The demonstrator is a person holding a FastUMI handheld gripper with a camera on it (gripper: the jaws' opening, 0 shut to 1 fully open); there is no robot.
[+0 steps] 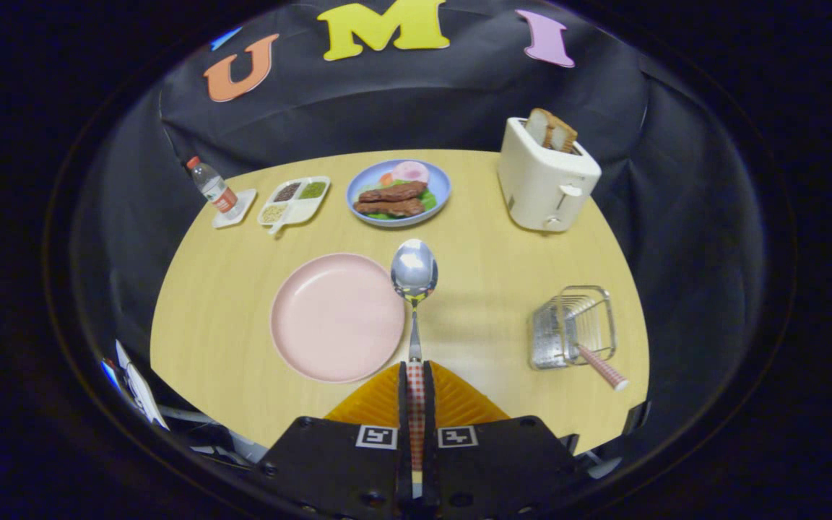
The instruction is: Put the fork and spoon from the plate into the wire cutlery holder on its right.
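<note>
One view: the claw camera, looking down on a pale wooden counter (228, 289).
Claw (416, 390): both fingers pressed together on the checked handle of a shiny metal spoon (414, 273), bowl pointing forward, lifted clear so it can be carried.
Pink round plate (336, 316): bare, just left of the spoon.
Wire cutlery holder (573, 326): right of the plate, well apart; a checked handle, probably the fork (601, 367), juts from it.
Hidden: that utensil's head, behind the wires.

Bright even overhead light, sharp centre, fisheye bending at edges, glare on spoon (414, 271).
</note>
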